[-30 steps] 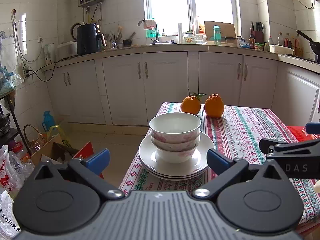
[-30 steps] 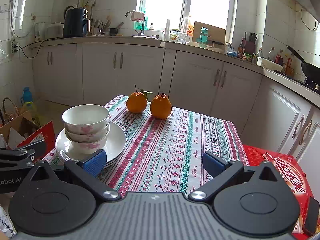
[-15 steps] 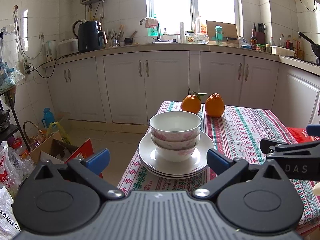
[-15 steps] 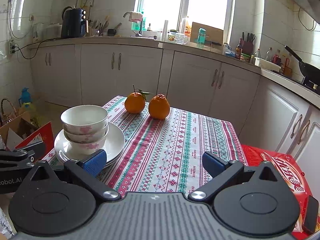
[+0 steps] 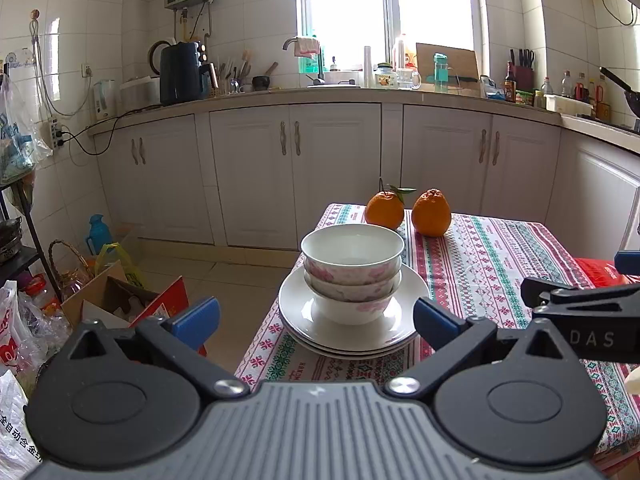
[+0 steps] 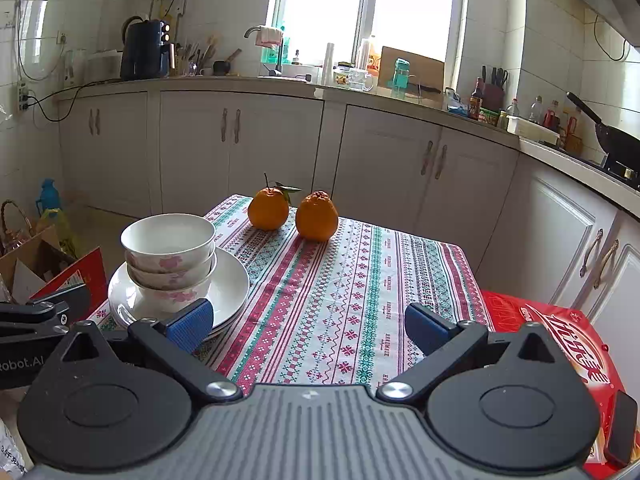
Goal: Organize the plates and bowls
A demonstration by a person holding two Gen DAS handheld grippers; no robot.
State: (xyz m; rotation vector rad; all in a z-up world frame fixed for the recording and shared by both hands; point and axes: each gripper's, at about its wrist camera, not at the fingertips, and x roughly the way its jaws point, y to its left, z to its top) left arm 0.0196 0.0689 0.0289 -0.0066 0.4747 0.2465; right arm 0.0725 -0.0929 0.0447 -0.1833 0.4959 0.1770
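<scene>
Three white bowls with pink flowers [image 5: 352, 268] [image 6: 170, 258] are nested in a stack on a pile of white plates [image 5: 298, 312] [image 6: 234, 284] at the table's near left corner. My left gripper [image 5: 316, 322] is open, held back from the stack with the plates showing between its blue pads. My right gripper [image 6: 306, 326] is open too, over the striped tablecloth [image 6: 340, 292] to the right of the plates, with nothing between its fingers. Each gripper's black body shows at the edge of the other's view.
Two oranges [image 5: 408, 210] [image 6: 294, 212] sit at the table's far side. A red box [image 6: 560, 344] lies at the right edge with a dark phone [image 6: 620, 428] on it. Cardboard boxes and bags [image 5: 100, 300] crowd the floor on the left. White cabinets [image 5: 320, 168] stand behind.
Both views have shifted only slightly; the stack of bowls and plates has stayed in place and both grippers have stayed open.
</scene>
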